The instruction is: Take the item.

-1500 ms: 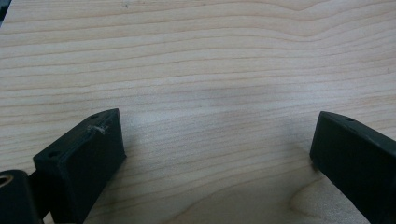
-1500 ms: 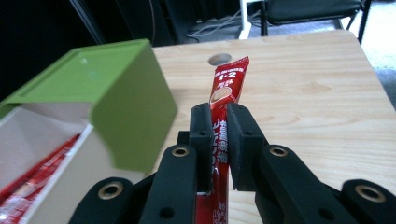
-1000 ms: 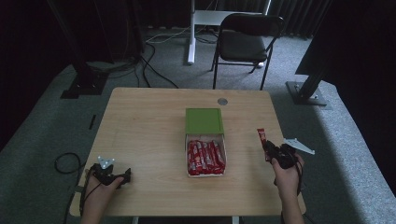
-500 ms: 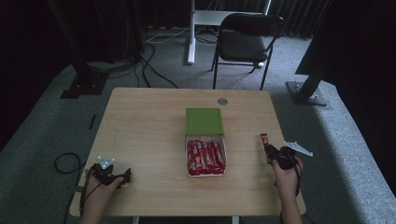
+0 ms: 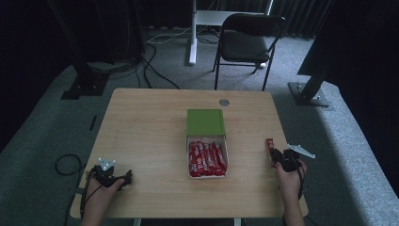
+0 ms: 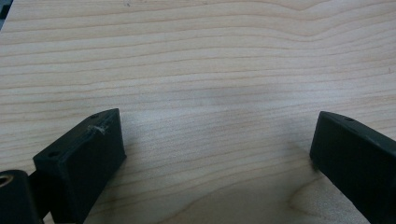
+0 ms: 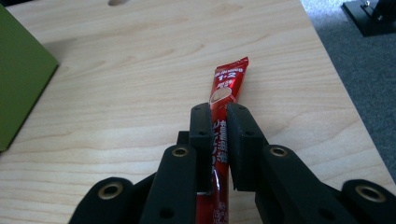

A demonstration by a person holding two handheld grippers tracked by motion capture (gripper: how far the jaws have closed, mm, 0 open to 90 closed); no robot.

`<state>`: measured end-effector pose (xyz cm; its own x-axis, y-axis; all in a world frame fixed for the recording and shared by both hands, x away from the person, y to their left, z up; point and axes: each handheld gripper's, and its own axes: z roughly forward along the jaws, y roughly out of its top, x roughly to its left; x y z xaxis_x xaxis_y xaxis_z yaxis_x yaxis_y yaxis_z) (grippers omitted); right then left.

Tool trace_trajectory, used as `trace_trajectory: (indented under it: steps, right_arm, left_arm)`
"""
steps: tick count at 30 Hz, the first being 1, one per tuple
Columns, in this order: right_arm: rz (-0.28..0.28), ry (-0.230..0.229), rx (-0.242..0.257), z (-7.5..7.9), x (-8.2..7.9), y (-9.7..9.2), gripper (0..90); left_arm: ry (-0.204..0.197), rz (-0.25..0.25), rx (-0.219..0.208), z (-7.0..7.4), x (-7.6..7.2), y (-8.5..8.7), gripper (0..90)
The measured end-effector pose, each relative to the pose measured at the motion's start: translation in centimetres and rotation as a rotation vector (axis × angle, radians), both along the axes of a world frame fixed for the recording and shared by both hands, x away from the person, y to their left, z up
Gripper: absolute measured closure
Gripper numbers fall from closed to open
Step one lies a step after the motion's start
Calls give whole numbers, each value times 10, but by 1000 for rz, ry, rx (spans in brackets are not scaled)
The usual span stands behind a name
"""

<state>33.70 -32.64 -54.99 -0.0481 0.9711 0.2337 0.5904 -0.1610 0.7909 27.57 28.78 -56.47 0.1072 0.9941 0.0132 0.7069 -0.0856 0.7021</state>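
Observation:
My right gripper [image 7: 218, 114] is shut on a long red stick packet [image 7: 227, 81], whose printed end juts forward past the jaws, low over the table. From above, that packet [image 5: 269, 144] and the right gripper [image 5: 277, 157] sit near the table's right edge, to the right of the open box [image 5: 224, 149] of red packets [image 5: 207, 158]. The box's green lid [image 5: 205, 122] lies just behind it. My left gripper [image 5: 123, 180] rests at the front left corner, its jaws wide open over bare wood [image 6: 210, 116] with nothing between them.
The wooden table [image 5: 141, 122] has a round cable hole [image 5: 224, 102] at its back edge. A folding chair [image 5: 249, 42] and a white desk leg [image 5: 193, 33] stand behind it. Cables [image 5: 66, 162] trail on the grey carpet at the left.
My right gripper has sunk toward the table with the red packet, drifting slightly right and nearer. The left gripper has stayed put.

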Motion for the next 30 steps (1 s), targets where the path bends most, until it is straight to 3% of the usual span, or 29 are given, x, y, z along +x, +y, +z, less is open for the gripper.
trace_trajectory:
  steps: [8, 18, 23, 30]
  right_arm:
    - [-3, 48, -13, -12, 4, 3, 814]
    - [-1, 66, -9, -13, 6, 0, 787]
    - [9, 46, -19, -8, 4, -4, 718]
    - [16, 3, 6, 6, 1, -7, 651]
  left_arm:
    - [0, 0, 0, 0, 0, 0, 36]
    - [0, 0, 0, 0, 0, 0, 36]
    - [0, 0, 0, 0, 0, 0, 36]
    - [0, 0, 0, 0, 0, 0, 36]
